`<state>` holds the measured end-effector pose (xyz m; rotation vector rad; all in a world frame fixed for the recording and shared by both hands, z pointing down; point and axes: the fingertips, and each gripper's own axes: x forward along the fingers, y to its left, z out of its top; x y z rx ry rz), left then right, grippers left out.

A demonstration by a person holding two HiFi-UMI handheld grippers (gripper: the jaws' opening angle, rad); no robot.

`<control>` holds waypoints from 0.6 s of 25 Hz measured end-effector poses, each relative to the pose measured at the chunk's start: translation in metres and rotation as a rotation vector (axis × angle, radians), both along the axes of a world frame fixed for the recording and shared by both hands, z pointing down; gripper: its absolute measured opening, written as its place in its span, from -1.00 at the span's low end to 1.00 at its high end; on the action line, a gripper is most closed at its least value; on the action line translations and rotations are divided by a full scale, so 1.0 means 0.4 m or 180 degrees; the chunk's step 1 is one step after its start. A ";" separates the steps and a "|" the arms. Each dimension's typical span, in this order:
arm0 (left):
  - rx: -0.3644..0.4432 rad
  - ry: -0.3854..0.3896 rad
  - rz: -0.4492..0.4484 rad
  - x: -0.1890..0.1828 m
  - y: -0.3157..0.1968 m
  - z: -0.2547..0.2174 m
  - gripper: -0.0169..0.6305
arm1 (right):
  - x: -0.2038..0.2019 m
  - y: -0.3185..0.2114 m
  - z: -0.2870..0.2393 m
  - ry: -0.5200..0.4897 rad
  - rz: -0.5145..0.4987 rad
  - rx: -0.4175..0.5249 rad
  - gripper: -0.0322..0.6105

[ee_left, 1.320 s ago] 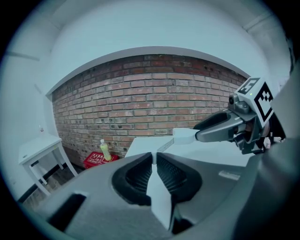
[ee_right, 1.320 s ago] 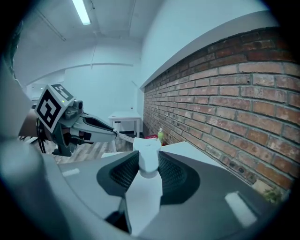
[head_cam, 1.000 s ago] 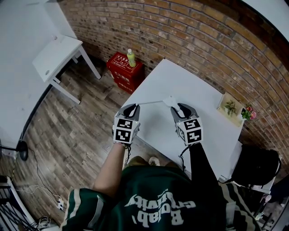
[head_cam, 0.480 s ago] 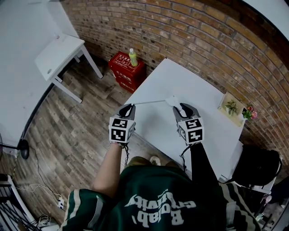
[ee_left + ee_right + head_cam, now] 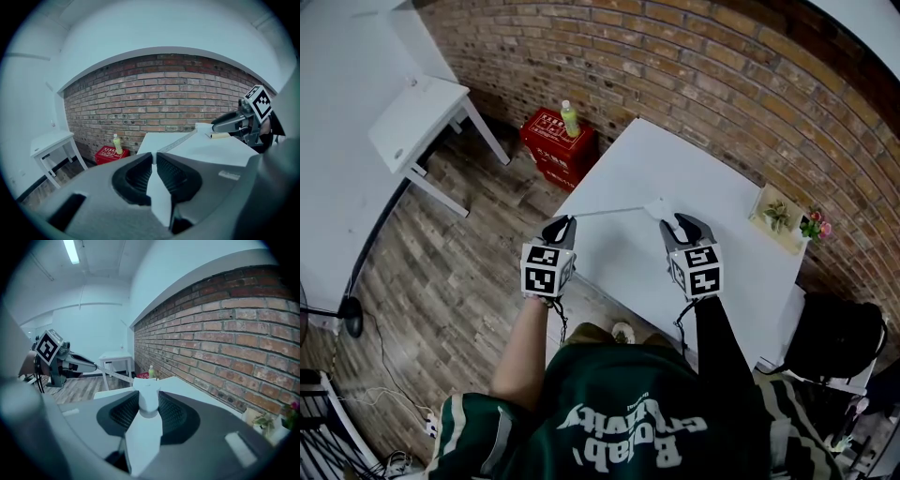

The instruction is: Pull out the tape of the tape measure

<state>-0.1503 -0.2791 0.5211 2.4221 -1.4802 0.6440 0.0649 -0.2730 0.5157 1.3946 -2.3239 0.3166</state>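
— As things stand, how far out is the tape [image 5: 609, 212]?
— Partly. My left gripper [image 5: 566, 222], jaws narrow, pinches its tip. My right gripper [image 5: 681, 223] clamps the tape measure [image 5: 656, 208] above the desk [image 5: 703, 169]. More pulling is probably left.

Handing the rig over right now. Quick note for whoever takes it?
Left hand-held gripper: shut on the end of the thin pale tape.
Right hand-held gripper: shut on the white plastic tape measure case, above the near side of the white table.
The tape runs straight between the two, across the table's near left corner.
Done: a stretch of tape is out.
Left: probably draw the grippers further apart if more length is wanted. How much tape remains inside can't be seen.
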 end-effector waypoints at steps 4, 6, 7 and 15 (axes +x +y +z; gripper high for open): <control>-0.0015 -0.0011 -0.0028 0.000 -0.003 0.006 -0.84 | 0.016 -0.003 0.005 0.0005 0.0041 -0.0008 -0.45; -0.0026 -0.0012 -0.0052 -0.003 -0.005 0.010 -0.84 | 0.019 -0.006 0.005 0.0007 0.0056 -0.0008 -0.45; -0.0028 -0.0011 -0.0065 -0.007 -0.005 0.011 -0.84 | 0.017 -0.007 0.004 0.0014 0.0051 -0.0002 -0.45; -0.0046 0.0015 -0.0160 -0.031 -0.016 0.014 -0.84 | 0.009 -0.015 0.003 0.0053 0.0057 0.0017 -0.45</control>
